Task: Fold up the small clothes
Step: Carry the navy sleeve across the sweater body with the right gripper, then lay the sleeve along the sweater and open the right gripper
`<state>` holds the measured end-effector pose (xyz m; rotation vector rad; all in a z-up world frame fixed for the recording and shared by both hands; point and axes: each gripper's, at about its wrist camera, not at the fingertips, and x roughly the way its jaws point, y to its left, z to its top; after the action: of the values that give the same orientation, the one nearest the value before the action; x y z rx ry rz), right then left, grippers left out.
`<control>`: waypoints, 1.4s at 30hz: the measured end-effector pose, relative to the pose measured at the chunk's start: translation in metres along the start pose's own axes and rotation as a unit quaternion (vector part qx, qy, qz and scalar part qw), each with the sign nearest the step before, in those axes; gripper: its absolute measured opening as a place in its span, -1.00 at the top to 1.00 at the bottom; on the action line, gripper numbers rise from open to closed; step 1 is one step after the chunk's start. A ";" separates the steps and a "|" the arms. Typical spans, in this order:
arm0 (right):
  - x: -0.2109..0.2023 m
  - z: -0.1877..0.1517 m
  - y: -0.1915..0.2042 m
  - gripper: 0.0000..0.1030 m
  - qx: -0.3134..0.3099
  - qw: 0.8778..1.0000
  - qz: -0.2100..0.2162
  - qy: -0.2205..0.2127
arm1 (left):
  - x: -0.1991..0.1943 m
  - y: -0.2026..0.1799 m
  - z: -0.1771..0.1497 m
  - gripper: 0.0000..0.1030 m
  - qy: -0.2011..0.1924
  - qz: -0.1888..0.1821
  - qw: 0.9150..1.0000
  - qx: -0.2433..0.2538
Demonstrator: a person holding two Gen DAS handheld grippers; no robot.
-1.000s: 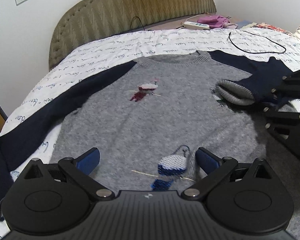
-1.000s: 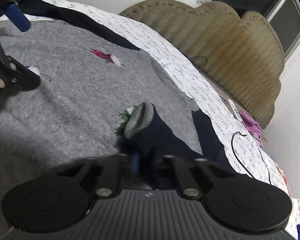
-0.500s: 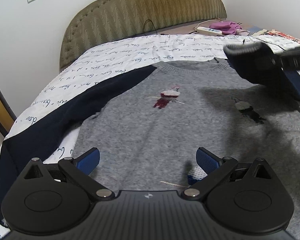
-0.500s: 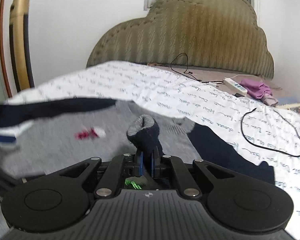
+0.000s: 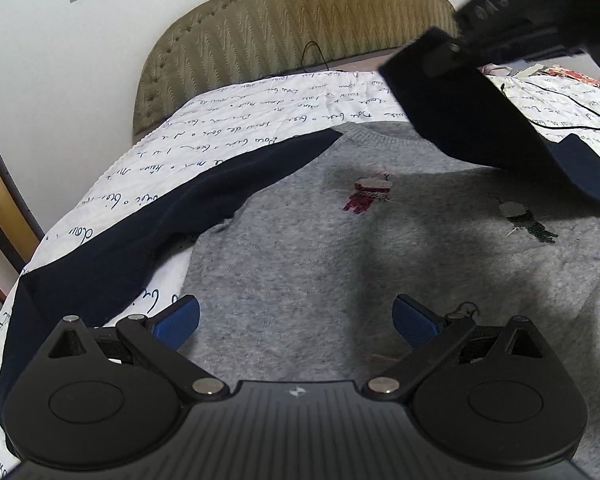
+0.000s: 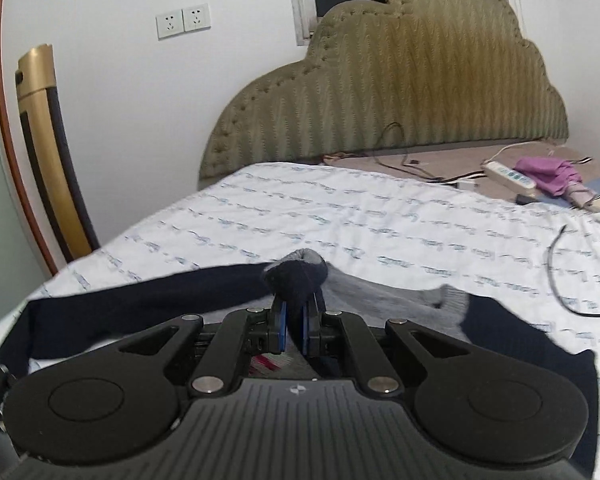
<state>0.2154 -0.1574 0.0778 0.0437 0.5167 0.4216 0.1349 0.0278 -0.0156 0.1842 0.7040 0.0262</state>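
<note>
Right gripper (image 6: 294, 330) pinches the navy sleeve cuff (image 6: 296, 276) above the grey sweater (image 5: 340, 260), spread mid-bed; left gripper (image 5: 296, 316) hovers wide, holding nothing. Thin pinch risks cuff slipping, leaving sleeve bunched.

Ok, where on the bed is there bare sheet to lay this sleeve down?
Bare sheet runs between the sweater's collar and the headboard. Far right is crowded: black cable, power strip, purple cloth. The right gripper holds the sleeve cuff.
</note>
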 end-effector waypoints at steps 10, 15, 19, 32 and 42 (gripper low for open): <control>0.036 0.006 0.035 0.84 0.020 0.999 0.040 0.010 | 0.001 0.014 -0.009 -1.00 0.000 0.014 1.000 -0.007; 0.053 0.005 0.046 0.83 0.036 0.998 0.052 0.014 | 0.001 0.024 -0.011 -1.00 0.007 -0.002 0.999 -0.033; 0.064 0.003 0.054 0.82 0.042 0.997 0.062 0.017 | 0.004 0.033 -0.012 -1.00 0.017 -0.008 0.998 -0.053; 0.099 -0.017 0.067 0.81 0.058 0.993 0.085 0.054 | 0.005 0.036 -0.017 -1.00 0.024 0.023 0.998 -0.055; 0.108 -0.025 0.083 0.36 0.032 0.988 0.116 0.095 | 0.006 0.035 -0.019 -1.00 0.033 0.026 0.998 -0.050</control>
<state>0.2563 -0.0396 0.0169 0.1269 0.7173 0.6405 0.1284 0.0661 -0.0273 0.1055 0.7611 0.1184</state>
